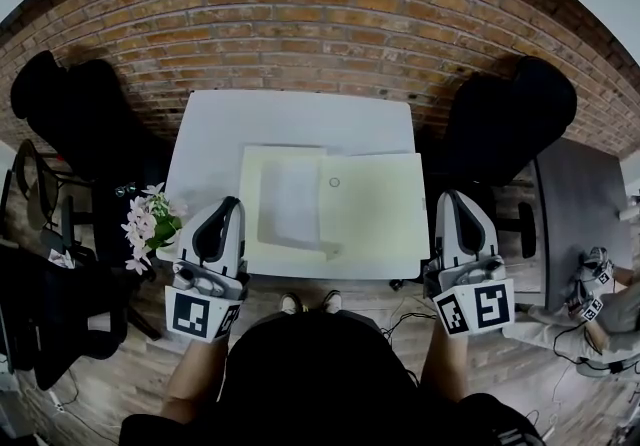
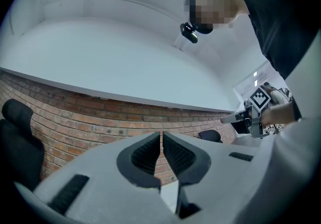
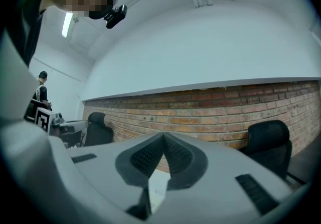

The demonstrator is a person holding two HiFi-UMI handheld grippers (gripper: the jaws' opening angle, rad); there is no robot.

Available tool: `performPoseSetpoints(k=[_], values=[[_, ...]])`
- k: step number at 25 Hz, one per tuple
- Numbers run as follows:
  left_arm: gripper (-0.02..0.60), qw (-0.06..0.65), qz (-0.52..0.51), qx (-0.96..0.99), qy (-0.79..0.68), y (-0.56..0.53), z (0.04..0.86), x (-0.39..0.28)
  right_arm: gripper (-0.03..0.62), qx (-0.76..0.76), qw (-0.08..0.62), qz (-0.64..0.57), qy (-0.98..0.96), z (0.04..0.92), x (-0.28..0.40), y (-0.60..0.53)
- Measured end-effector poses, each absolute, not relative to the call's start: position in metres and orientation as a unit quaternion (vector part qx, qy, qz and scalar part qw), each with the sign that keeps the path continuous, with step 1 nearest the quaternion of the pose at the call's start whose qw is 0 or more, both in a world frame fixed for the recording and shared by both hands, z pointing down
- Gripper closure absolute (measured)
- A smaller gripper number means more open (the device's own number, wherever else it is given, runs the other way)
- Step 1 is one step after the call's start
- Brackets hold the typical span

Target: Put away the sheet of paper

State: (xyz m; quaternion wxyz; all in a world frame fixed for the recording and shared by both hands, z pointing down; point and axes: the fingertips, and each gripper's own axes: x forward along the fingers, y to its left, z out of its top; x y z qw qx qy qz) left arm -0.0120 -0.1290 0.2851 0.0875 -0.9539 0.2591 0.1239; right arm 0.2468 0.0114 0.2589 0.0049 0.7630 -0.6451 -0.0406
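A white sheet of paper lies flat on the left half of an open pale yellow folder, on the white table. A small ring sits on the folder near its fold. My left gripper hovers at the table's front left corner, just left of the folder, shut with nothing in it. My right gripper is held just off the table's front right corner, also shut and empty. Both gripper views tilt up at the brick wall and ceiling; the left gripper and right gripper show their pads pressed together.
A bunch of pale flowers stands off the table's left edge. Black office chairs flank the table, left and right. A brick wall runs behind. A grey desk and another person are at the far right.
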Motion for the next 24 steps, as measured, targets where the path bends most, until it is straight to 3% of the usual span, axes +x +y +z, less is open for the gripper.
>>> performPoseSetpoints(k=[24], values=[[0.543,0.05,0.111,-0.957,0.264,-0.13,0.303,-0.007,0.58,0.755,0.025,-0.023,-0.654,0.267,0.248,0.002]])
